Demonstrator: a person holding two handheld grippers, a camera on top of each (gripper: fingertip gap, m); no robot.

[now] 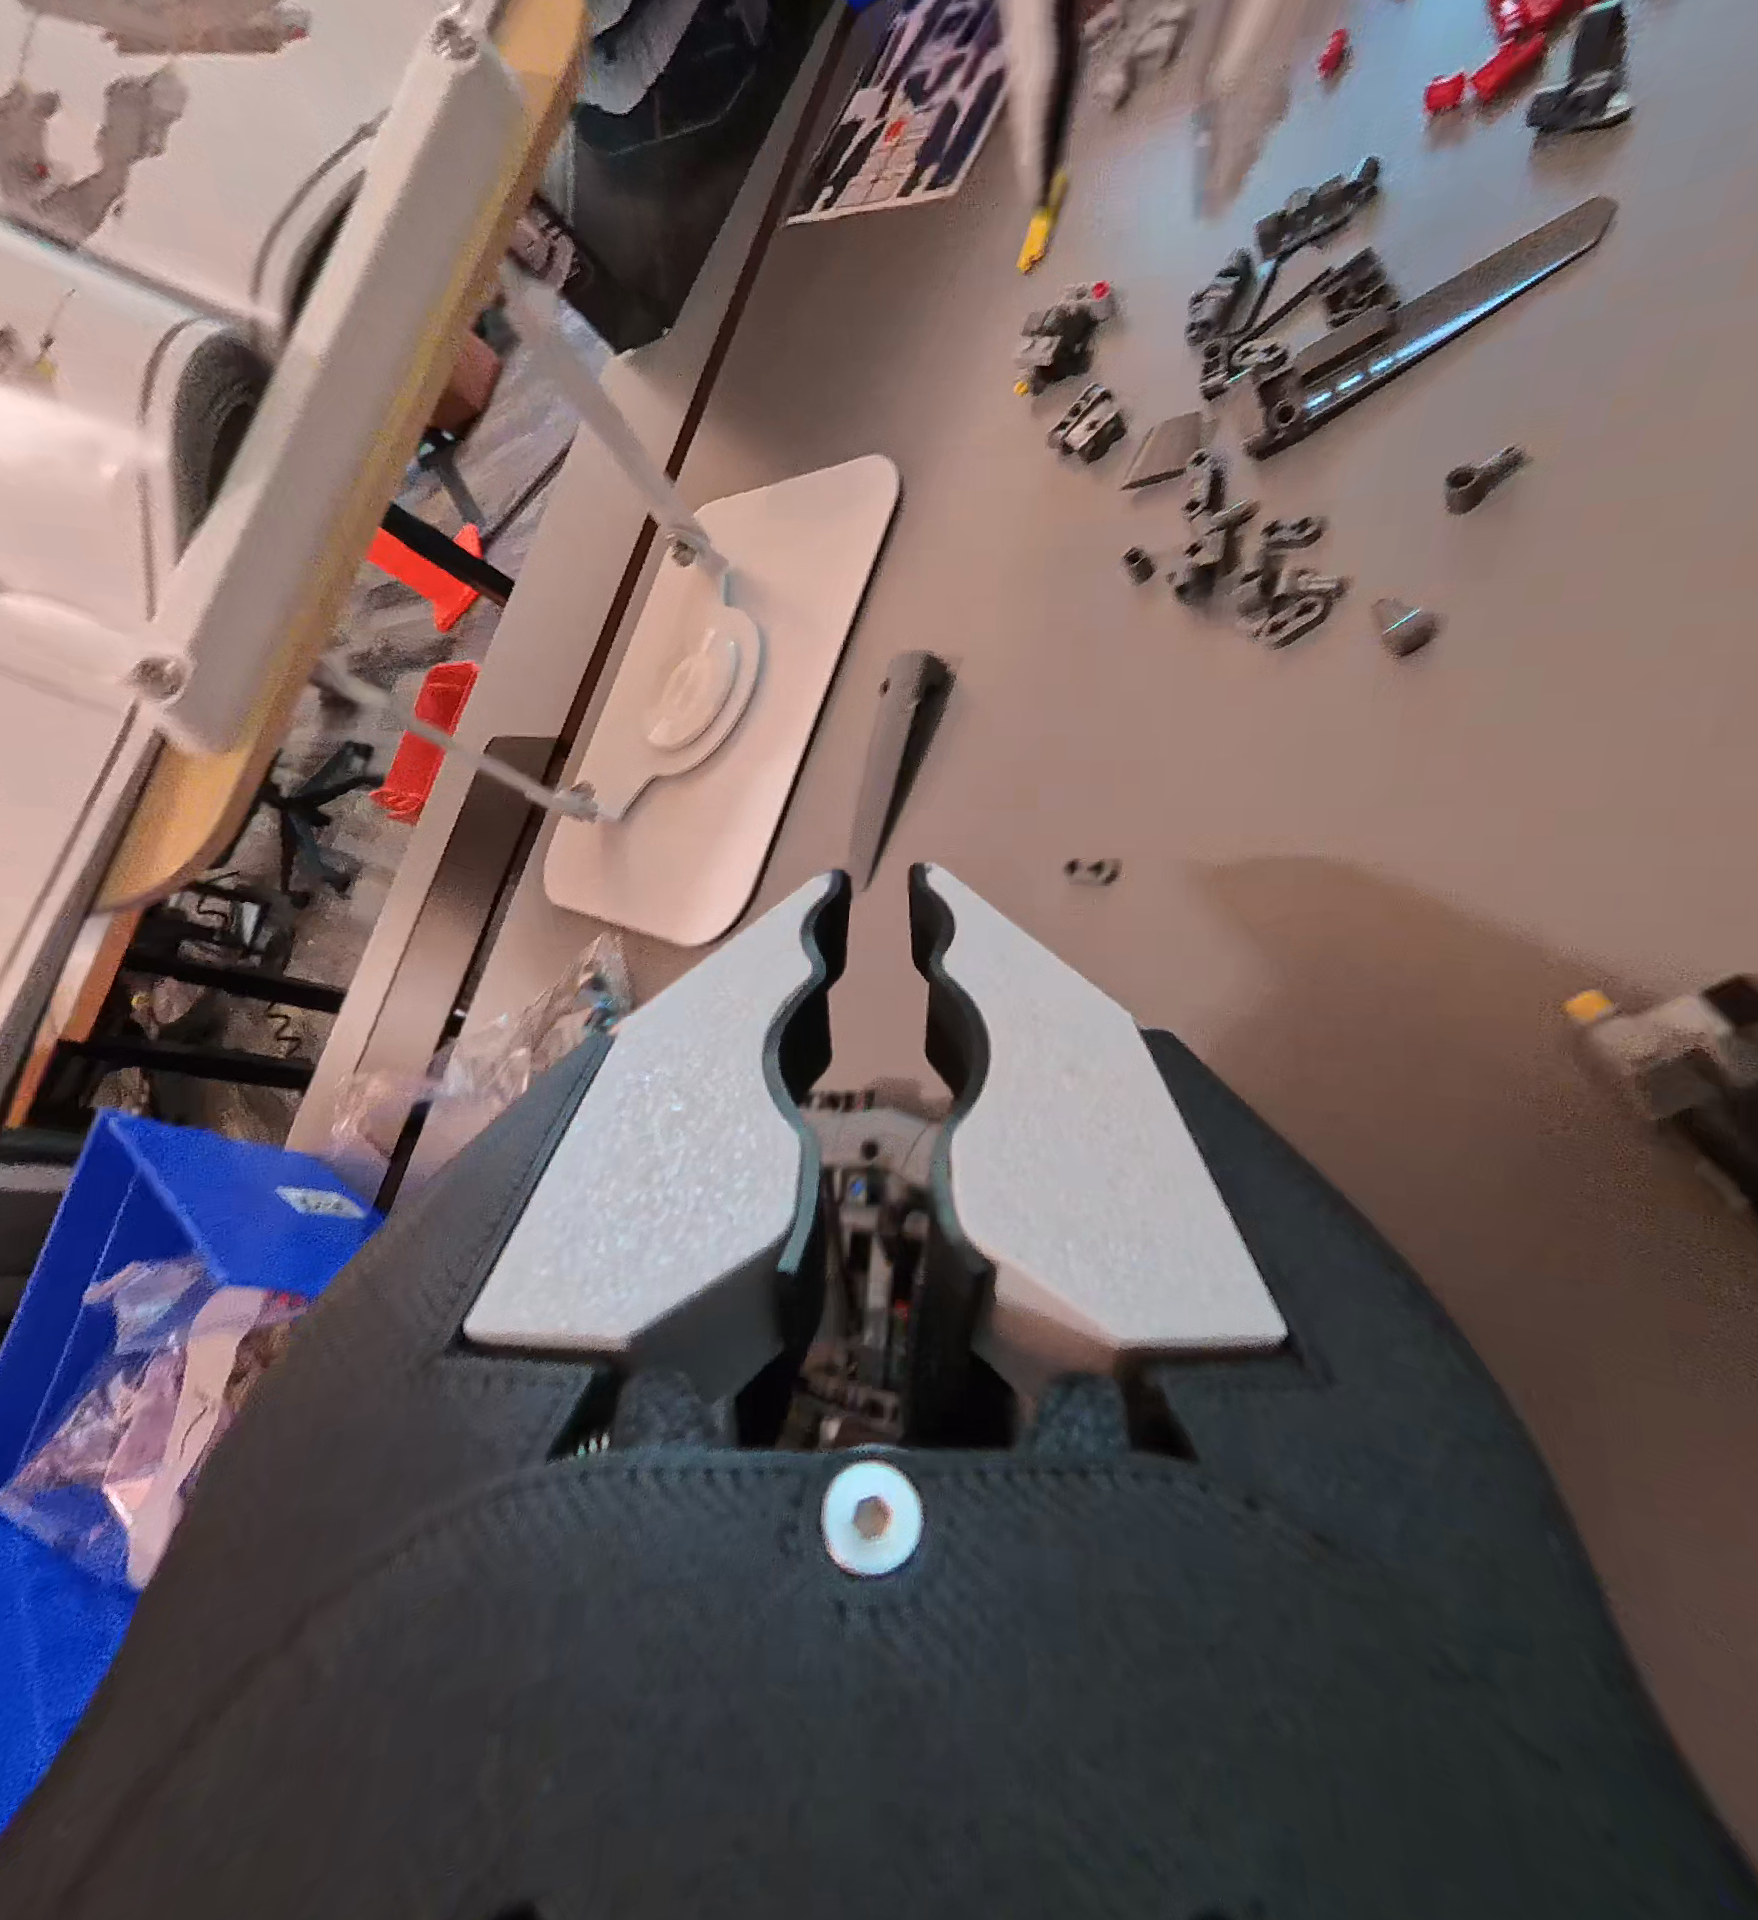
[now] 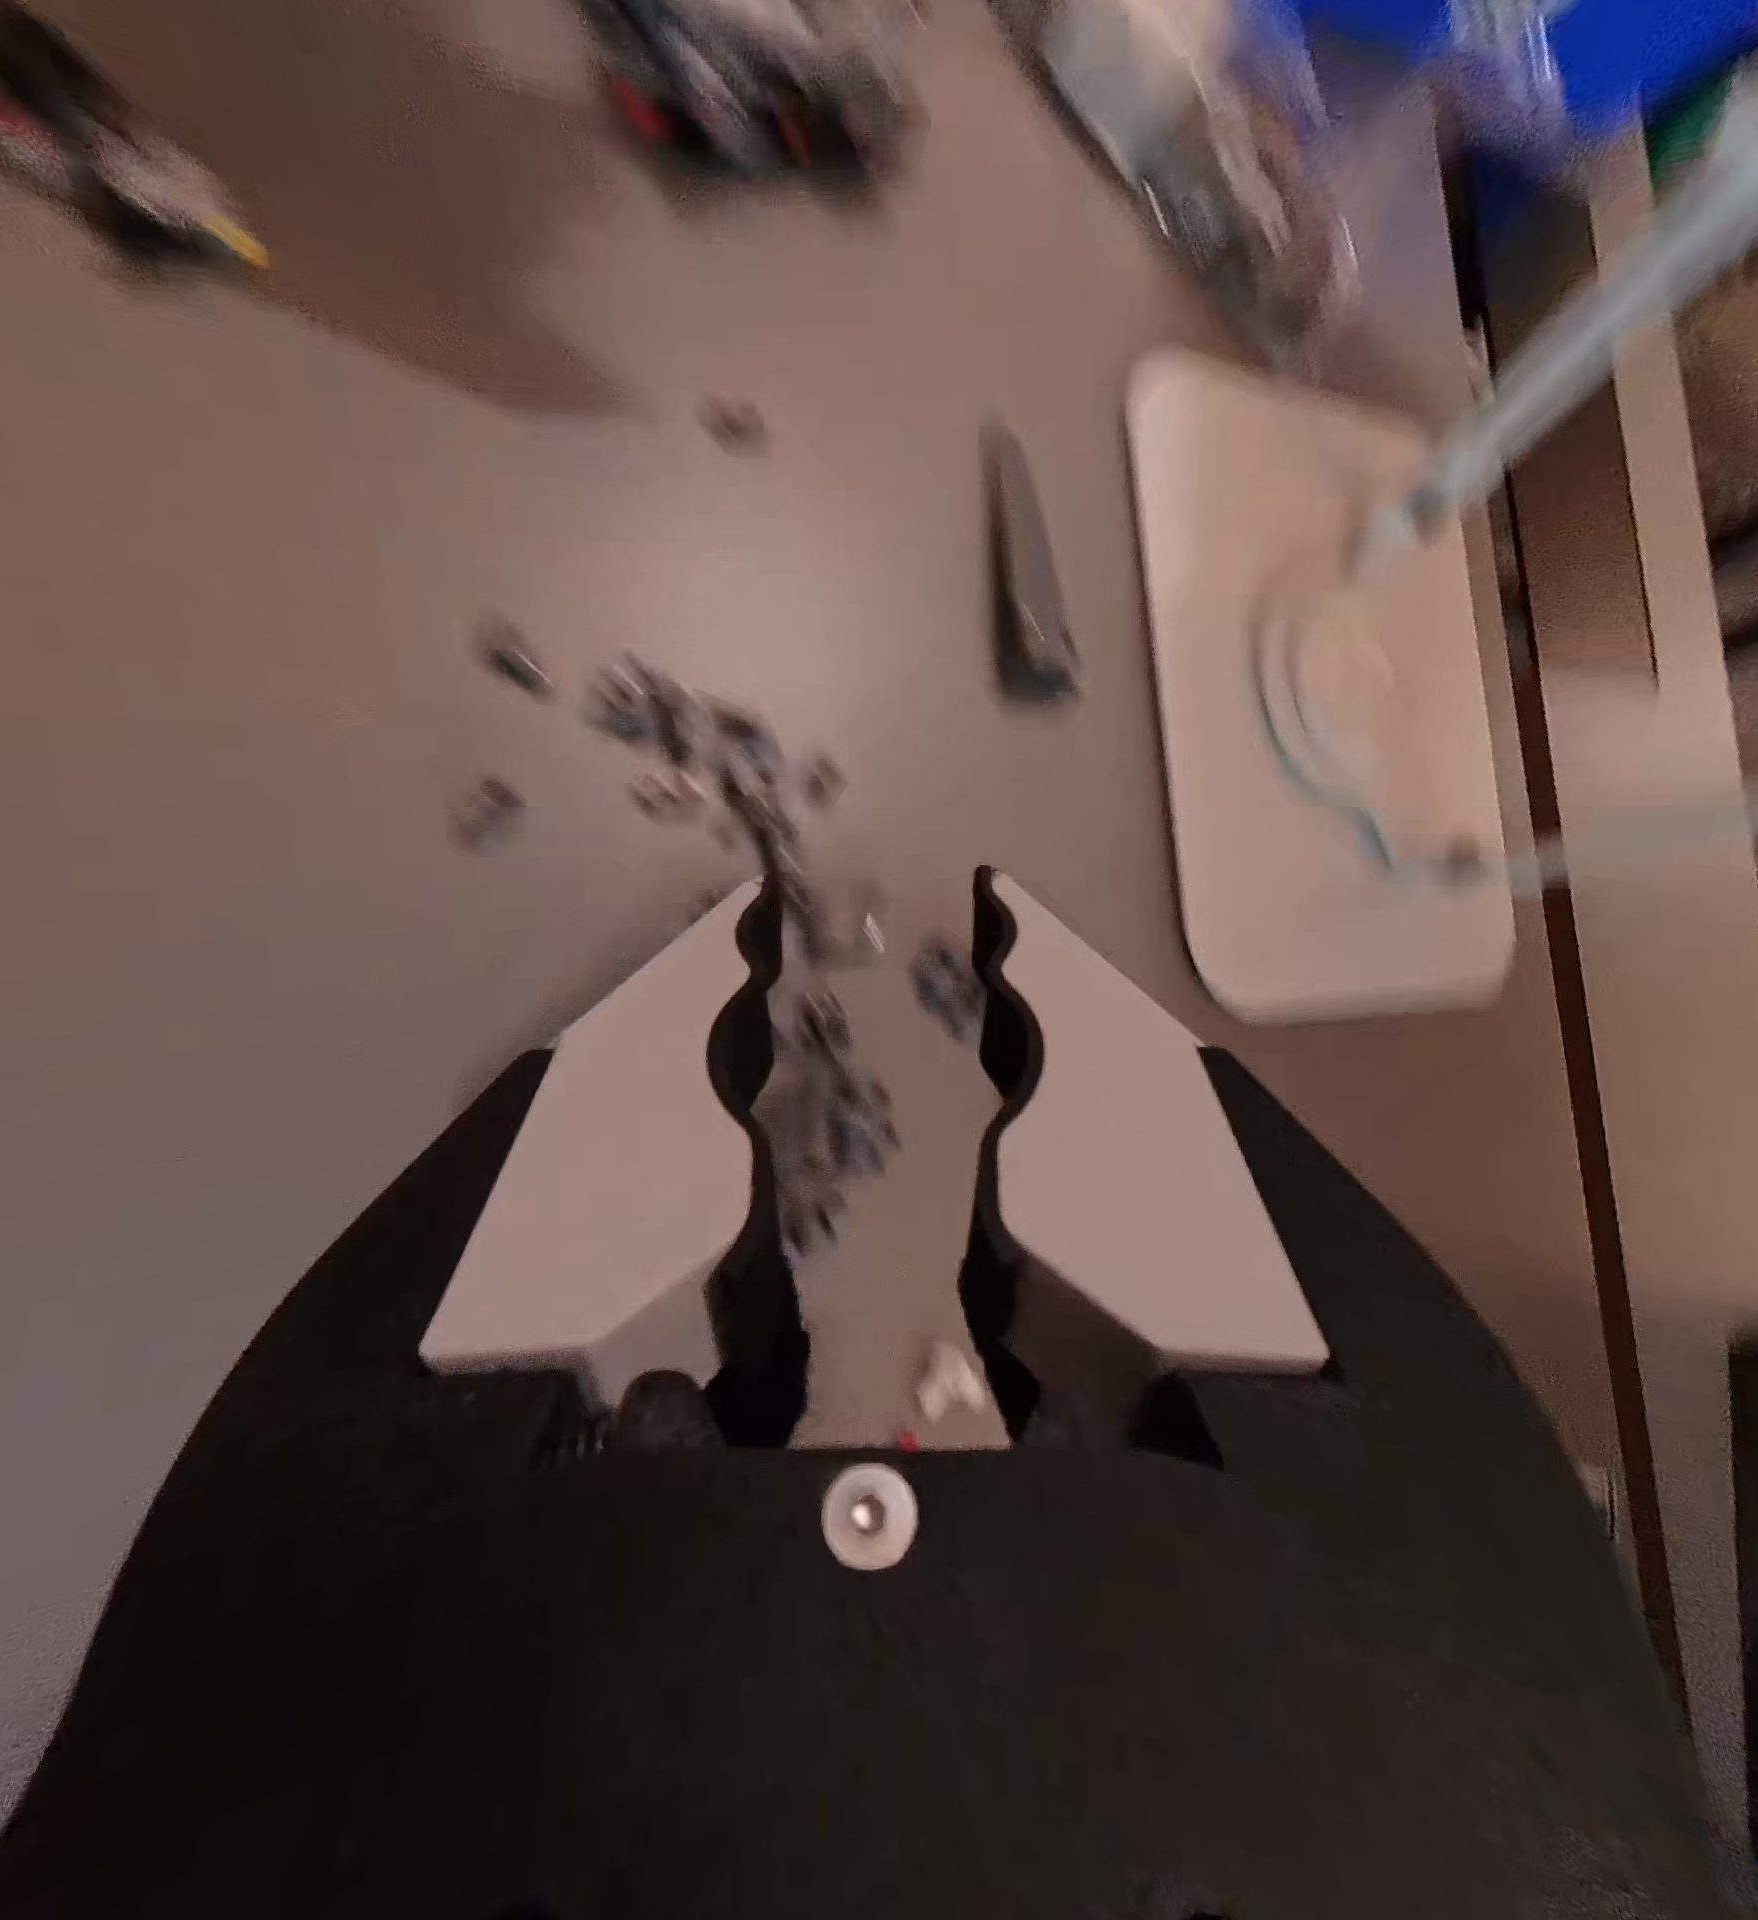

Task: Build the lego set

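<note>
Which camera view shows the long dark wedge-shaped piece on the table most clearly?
The left wrist view: the wedge piece lies sharp, just beyond the left tongs. The right wrist view shows it blurred, beside the white base plate.

A dark grey tapered wedge piece (image 1: 896,758) lies flat on the table (image 1: 1270,1039).

Ahead of fingers (image 1: 1010,997): dark grey wedge piece (image 1: 901,748), beige table (image 1: 1270,1351), grey bricks (image 1: 1259,592); blue bin (image 1: 75,1351) left, red bits (image 1: 1477,78) far.
</note>
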